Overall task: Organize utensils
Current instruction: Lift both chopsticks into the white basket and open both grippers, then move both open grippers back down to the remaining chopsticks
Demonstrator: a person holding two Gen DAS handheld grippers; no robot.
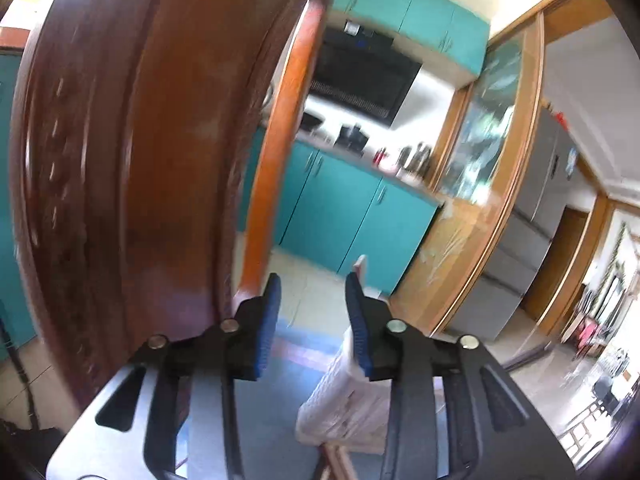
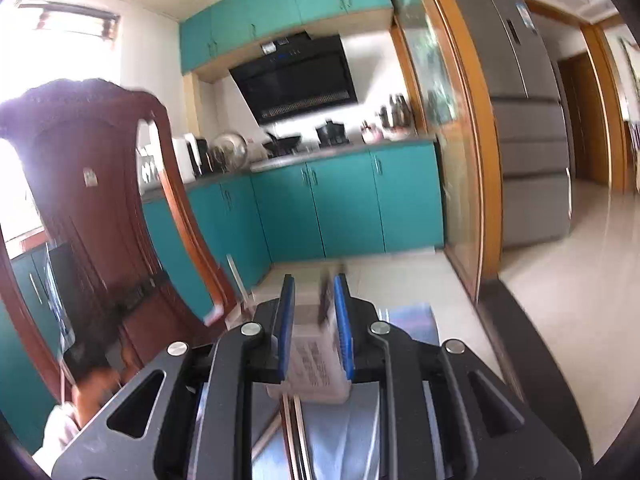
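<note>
My right gripper [image 2: 314,322] is open, its blue pads a narrow gap apart. A white printed paper packet [image 2: 316,360] fills that gap and runs under the right finger. A pair of chopsticks [image 2: 295,436] sticks out of it toward the camera. Whether the pads touch it is blurred. My left gripper [image 1: 314,312] is open wider, with nothing between its pads. A white paper wrapper [image 1: 340,396] lies against the outer side of its right finger, and wooden sticks [image 1: 338,462] show below it. Both grippers hang low over a blue-grey tabletop [image 2: 412,320].
A carved dark wooden chair back [image 1: 132,160] stands close on the left, and the chair back [image 2: 92,184] shows again. Teal kitchen cabinets [image 2: 344,208] and a counter with pots lie ahead. A grey fridge [image 2: 532,128] stands right. A hand and pale sleeve [image 2: 76,408] sit lower left.
</note>
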